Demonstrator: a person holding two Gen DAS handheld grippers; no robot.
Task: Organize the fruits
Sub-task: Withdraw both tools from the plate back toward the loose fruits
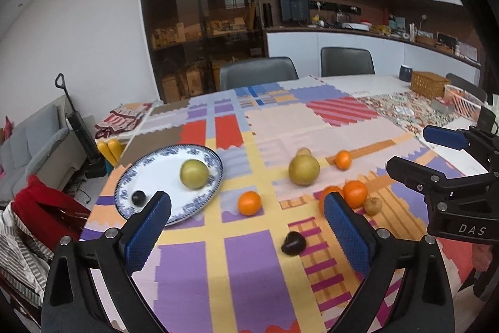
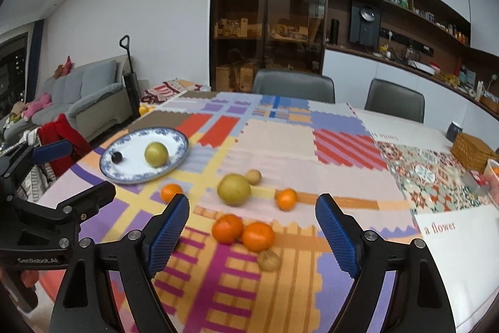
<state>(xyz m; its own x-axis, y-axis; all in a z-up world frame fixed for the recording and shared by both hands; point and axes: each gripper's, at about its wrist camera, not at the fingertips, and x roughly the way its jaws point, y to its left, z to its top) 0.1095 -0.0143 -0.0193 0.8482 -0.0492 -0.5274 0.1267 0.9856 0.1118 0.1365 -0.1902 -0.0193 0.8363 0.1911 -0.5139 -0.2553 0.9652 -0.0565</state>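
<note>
Nearest your left gripper (image 1: 246,227), whose jaws are spread wide and hold nothing, a dark plum (image 1: 293,243) lies on the cloth (image 1: 249,276) at about 1 o'clock. Your right gripper (image 2: 252,233) is equally wide apart and empty, with two oranges (image 2: 243,231) touching each other right between its pads and a small brown fruit (image 2: 268,260) just nearer. Beyond them sit a lone orange (image 1: 249,203), a big pear (image 2: 234,188) and another orange (image 2: 287,198). Farthest, at 10 o'clock, the plate (image 2: 174,164) already holds a green pear (image 2: 156,154) and a dark plum (image 2: 117,157). I'd judge the next pick is one of the paired oranges: come down on the outer one so you don't nudge its neighbour, and close gently, since round fruit rolls
</note>
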